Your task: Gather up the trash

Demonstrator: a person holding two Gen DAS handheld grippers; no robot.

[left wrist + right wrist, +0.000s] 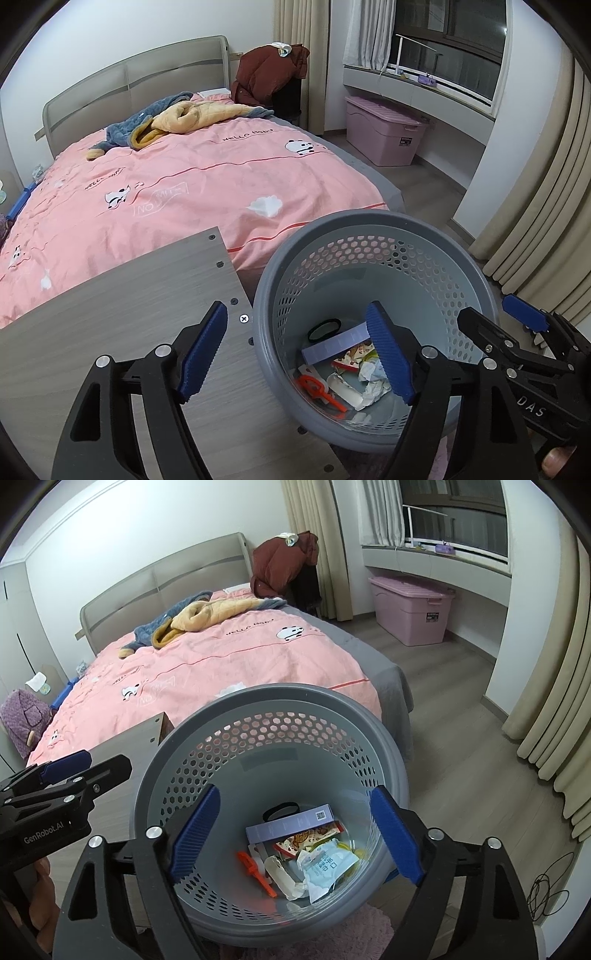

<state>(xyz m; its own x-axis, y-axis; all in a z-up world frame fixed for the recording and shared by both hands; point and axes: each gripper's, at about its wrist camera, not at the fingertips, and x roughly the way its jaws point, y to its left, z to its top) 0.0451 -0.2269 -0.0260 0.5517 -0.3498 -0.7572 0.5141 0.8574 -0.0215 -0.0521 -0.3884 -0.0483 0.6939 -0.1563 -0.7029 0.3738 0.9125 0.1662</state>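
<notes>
A grey perforated trash basket (373, 225) (280, 698) stands on the floor beside a wooden table. Inside lie a purple box (334, 345) (291, 821), an orange plastic piece (317, 389) (255, 871), snack wrappers (325, 864), crumpled paper (373, 384) and a black band (325, 329). My left gripper (299, 350) is open and empty, above the table edge and the basket. My right gripper (295, 834) is open and empty, over the basket's mouth. It also shows at the right of the left wrist view (517, 325).
A grey wooden table (110, 325) stands left of the basket. Behind is a bed with a pink cover (184, 184) and a blue-yellow garment (177, 118). A pink storage box (410, 609) sits under the window. Beige curtains (554, 701) hang at right. A black cable (546, 890) lies on the floor.
</notes>
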